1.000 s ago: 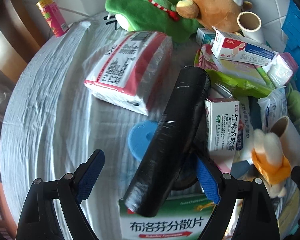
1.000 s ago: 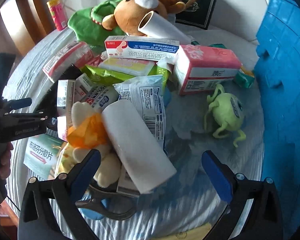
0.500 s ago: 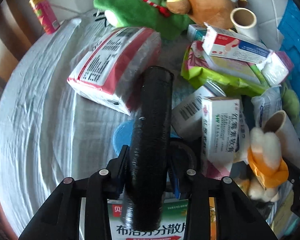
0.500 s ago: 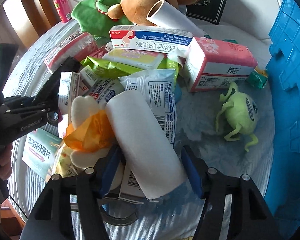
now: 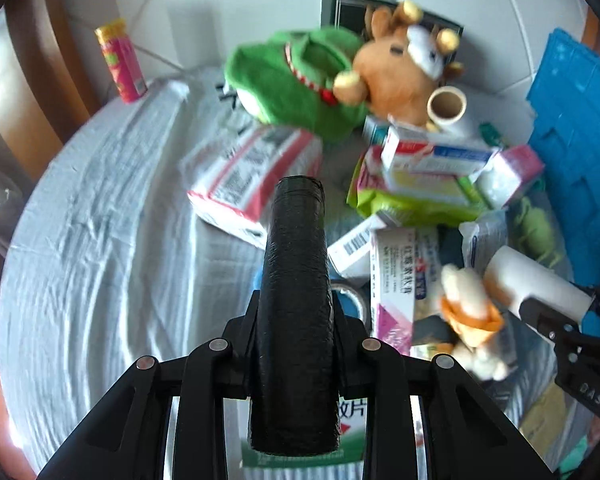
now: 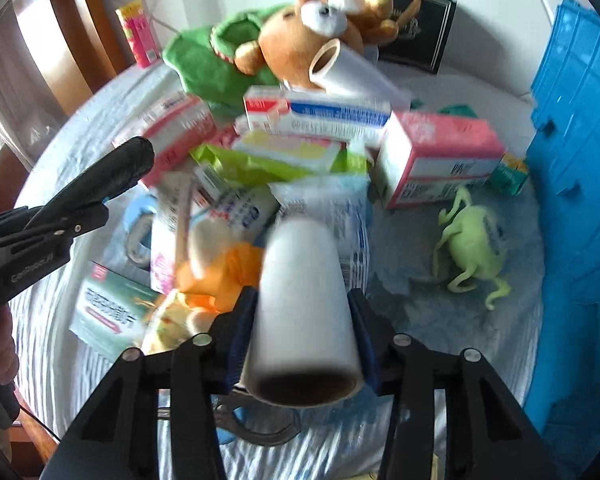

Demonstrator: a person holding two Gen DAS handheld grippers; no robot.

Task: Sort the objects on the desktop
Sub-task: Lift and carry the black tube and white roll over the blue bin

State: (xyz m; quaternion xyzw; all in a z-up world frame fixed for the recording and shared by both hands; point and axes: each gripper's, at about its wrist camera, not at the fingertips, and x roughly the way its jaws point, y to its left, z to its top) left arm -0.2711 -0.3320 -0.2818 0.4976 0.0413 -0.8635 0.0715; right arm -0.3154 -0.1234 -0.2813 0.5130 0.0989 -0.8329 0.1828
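Observation:
My left gripper (image 5: pixel 296 316) is shut on a black roll of bags (image 5: pixel 296 280) and holds it lifted above the table, pointing away from me. It also shows at the left of the right wrist view (image 6: pixel 112 172). My right gripper (image 6: pixel 302 320) is shut on a white roll (image 6: pixel 304 312), raised over the pile; the same roll shows at the right of the left wrist view (image 5: pixel 536 284). Below lies a heap of medicine boxes (image 6: pixel 316 114), tissue packs (image 6: pixel 436 160) and plush toys (image 6: pixel 312 40).
A blue crate (image 6: pixel 580 200) stands along the right. A green one-eyed plush (image 6: pixel 472 248) lies on the cloth beside it. A second white roll (image 6: pixel 348 70) leans on the brown bear. A pink tube (image 5: pixel 122 66) stands at the far left. White cloth (image 5: pixel 100 240) covers the table.
Both grippers closed from open, the left on the black roll and the right on the white roll. Both rolls have been lifted off the pile.

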